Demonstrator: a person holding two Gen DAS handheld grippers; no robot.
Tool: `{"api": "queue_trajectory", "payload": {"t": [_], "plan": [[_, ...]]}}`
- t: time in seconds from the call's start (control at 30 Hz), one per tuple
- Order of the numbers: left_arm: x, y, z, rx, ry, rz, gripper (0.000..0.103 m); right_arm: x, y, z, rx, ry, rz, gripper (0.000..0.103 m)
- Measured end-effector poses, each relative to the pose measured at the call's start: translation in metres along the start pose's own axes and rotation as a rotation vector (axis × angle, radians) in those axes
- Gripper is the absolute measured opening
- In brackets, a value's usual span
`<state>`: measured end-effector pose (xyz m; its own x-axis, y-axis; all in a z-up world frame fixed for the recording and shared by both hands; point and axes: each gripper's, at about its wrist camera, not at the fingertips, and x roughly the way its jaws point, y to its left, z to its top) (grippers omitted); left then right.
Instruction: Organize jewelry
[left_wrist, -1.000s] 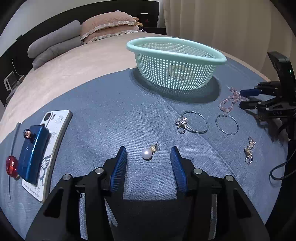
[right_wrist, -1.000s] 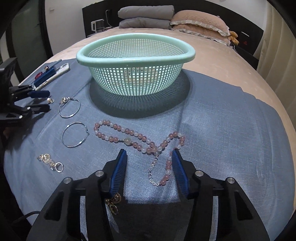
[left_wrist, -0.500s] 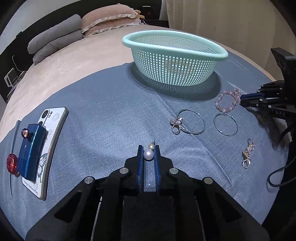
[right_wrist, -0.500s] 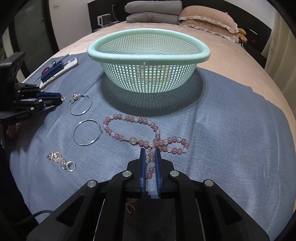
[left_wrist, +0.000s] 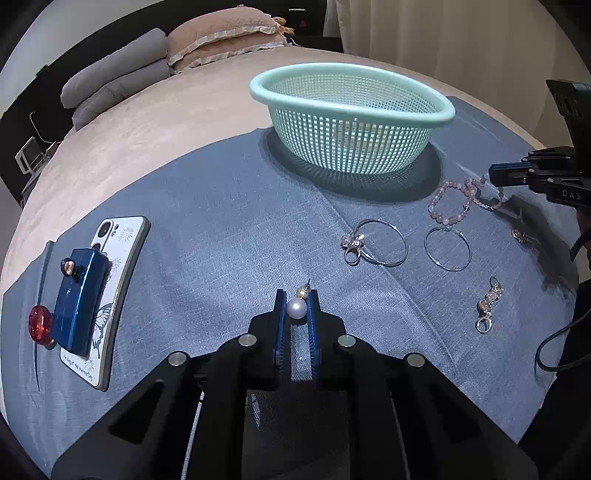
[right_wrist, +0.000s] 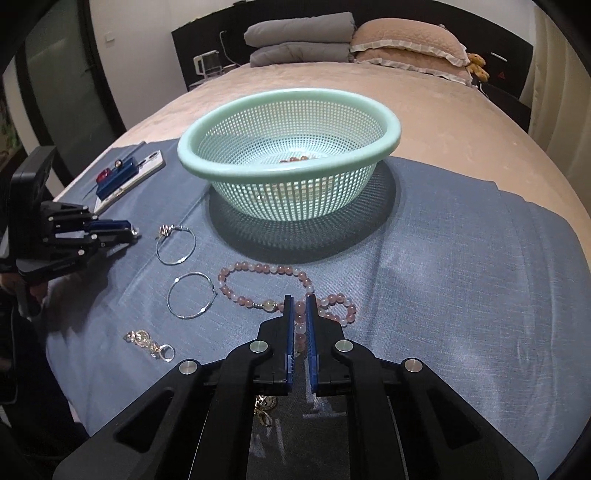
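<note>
Blue denim-like cloth (left_wrist: 221, 229) covers the near part of the bed, and the jewelry lies spread on it in front of a mint-green plastic basket (left_wrist: 351, 122). The left gripper (left_wrist: 296, 308) is clenched on a pearl earring (left_wrist: 296, 307), the white pearl pinched between its blue pads and the gold post sticking out just beyond the tips. The right gripper (right_wrist: 300, 314) is clamped on the pink beaded bracelet (right_wrist: 266, 269), a short run of beads caught between its pads while the rest of the loop lies on the cloth. Two silver hoops (right_wrist: 190, 295) and a small gold clasp charm (right_wrist: 149, 343) lie to the bracelet's left. Some reddish beads (right_wrist: 293, 159) sit inside the basket. A phone (left_wrist: 110, 295) with a blue case on it rests at the cloth's left edge.
</note>
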<state>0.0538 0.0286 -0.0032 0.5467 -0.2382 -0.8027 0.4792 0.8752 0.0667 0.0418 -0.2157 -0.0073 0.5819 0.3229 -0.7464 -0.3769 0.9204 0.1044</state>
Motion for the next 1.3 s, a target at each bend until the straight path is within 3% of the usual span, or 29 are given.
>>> {"api": "queue_trajectory", "payload": {"t": [0.37,0.67,0.97,1.3], "plan": [[-0.028,-0.002,0.016,-0.03,-0.078,0.014,0.012,-0.044,-0.001,0.022,0.021,-0.156,-0.012,0.006],[-0.042,-0.006,0.045,-0.059,-0.125,-0.028,0.012,-0.078,-0.001,0.045,0.019,-0.262,-0.001,0.006],[-0.044,-0.012,0.063,-0.079,-0.132,-0.043,0.012,-0.107,-0.007,0.063,0.054,-0.368,0.023,0.006],[-0.045,-0.031,0.095,-0.051,-0.15,-0.043,0.012,-0.134,-0.016,0.088,0.124,-0.543,0.073,0.006]]}}
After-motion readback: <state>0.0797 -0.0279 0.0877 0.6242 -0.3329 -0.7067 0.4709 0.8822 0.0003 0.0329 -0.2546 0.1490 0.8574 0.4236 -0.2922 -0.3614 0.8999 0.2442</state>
